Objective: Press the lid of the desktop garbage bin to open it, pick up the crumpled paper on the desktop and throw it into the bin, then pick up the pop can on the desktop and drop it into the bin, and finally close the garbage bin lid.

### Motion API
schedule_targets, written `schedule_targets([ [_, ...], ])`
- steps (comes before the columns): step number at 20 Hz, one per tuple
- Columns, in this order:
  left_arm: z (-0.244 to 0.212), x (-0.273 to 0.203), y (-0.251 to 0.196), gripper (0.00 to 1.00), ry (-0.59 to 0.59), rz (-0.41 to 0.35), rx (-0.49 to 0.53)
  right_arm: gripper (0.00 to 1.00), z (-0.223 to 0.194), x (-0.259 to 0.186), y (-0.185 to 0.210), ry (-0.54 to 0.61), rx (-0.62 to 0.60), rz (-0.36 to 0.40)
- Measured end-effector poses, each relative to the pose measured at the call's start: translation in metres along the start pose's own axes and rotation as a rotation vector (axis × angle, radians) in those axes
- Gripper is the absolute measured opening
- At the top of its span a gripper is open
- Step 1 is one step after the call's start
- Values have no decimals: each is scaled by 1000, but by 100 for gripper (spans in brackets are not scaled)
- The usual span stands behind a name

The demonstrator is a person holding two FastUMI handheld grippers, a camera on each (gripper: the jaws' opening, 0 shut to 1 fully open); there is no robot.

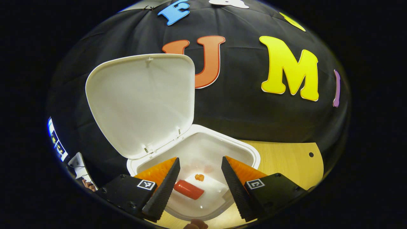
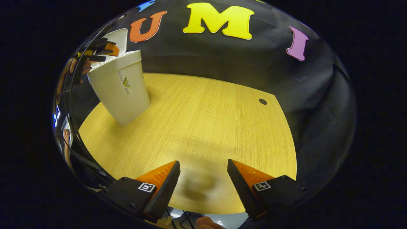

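White bin (image 1: 244, 149), lid (image 1: 140, 101) upright, red can (image 1: 188, 189) inside, left gripper (image 1: 200, 187) and right gripper (image 2: 203, 187) spread

The pop can (image 1: 188, 189) lies in the garbage bin (image 1: 244, 149) on the tabletop (image 2: 206, 121), lid (image 1: 140, 101) upright behind.

The left gripper view looked steeply down from close above the open garbage bin (image 1: 203, 149), facing the booth wall. The right gripper view looked from low over the bench (image 2: 206, 127), farther back, toward the same wall. Both views shared the bin (image 2: 119, 87) and the bench (image 1: 286, 159).
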State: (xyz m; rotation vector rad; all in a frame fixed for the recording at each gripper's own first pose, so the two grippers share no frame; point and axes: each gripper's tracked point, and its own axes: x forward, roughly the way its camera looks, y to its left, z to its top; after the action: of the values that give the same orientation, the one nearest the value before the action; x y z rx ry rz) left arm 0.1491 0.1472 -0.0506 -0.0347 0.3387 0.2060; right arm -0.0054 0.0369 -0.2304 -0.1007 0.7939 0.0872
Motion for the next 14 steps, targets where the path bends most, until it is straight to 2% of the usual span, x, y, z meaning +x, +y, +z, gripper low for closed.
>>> schedule_targets([
  [3,14,-14,-8,88,-31,-9,23,94,-1,3,1,1,-2,18],
  [7,38,-37,-13,89,-63,-6,-1,94,1,6,-4,-5,22,44],
  [14,111,-65,3,90,-142,85,-12,94,8,12,-17,-36,79,84],
])
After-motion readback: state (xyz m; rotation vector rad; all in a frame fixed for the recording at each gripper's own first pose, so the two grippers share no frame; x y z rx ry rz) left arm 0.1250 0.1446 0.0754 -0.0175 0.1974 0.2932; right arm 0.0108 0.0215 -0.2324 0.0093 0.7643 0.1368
